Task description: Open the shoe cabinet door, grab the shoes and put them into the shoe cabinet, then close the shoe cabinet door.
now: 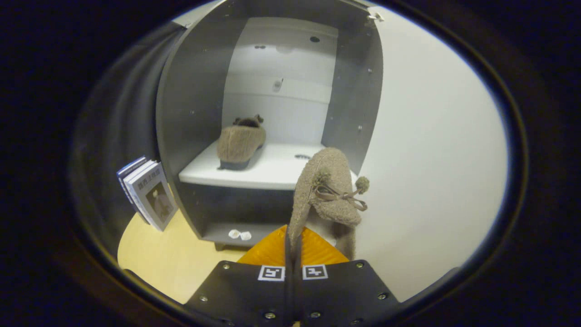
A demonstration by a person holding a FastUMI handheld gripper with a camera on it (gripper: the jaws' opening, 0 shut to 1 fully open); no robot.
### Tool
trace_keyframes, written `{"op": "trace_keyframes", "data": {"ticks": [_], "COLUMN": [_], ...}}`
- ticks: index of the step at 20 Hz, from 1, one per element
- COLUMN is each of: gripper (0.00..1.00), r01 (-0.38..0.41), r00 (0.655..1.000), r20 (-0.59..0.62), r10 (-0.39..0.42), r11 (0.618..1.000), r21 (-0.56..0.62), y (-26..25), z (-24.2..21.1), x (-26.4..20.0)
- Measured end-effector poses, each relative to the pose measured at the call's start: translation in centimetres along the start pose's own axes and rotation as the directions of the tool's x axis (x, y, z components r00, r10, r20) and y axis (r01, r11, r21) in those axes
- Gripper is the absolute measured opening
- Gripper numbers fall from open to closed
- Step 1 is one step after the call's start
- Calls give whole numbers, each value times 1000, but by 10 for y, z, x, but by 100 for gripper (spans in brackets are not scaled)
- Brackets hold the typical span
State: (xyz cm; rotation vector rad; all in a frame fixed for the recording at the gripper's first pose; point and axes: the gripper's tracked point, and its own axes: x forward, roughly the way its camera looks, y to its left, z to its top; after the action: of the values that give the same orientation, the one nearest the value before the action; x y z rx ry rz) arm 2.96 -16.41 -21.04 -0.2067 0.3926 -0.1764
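Step in hand looks like carrying the second shoe to the cabinet. The gripper (294, 247) has its fingers pinched nearly together on the thin edge of a fuzzy tan slipper (324, 193), which hangs tilted just ahead of them, pom-pom laces dangling on its right side. Cabinet (190, 113) is open straight beyond; the white door (431, 136) is swung out on the right. Another slipper (239, 143) already sits on the white shelf (272, 170), left part, toe end toward the back wall. The lower compartment holds two small white bits (239, 235); what they are is too small to tell. Books (147, 190) lean against the cabinet's left outer side on the wooden floor (159, 254).

Next move, I judge: push forward and up over the shelf edge, set the held slipper on the free right part beside the first one, then let go. The door stays to be closed after.
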Motion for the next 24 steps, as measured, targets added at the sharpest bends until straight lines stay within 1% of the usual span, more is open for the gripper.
{"op": "trace_keyframes", "data": {"ticks": [2, 6, 11, 17, 21, 24], "gripper": [0, 0, 0, 0, 0, 0], "r01": [5, 3, 1, 15, 13, 19], "r00": [999, 993, 990, 993, 998, 997], "r20": [51, 116, 144, 120, 69, 69], "r10": [-4, -3, 3, -12, -12, -19], "r11": [1000, 1000, 1000, 1000, 1000, 1000], "r21": [-5, -6, -27, -23, -16, -3], "y": [-1, -3, 6, 4, 6, 4], "z": [30, 79, 115, 111, 109, 115], "x": [9, 32, 71, 81, 90, 92]}}
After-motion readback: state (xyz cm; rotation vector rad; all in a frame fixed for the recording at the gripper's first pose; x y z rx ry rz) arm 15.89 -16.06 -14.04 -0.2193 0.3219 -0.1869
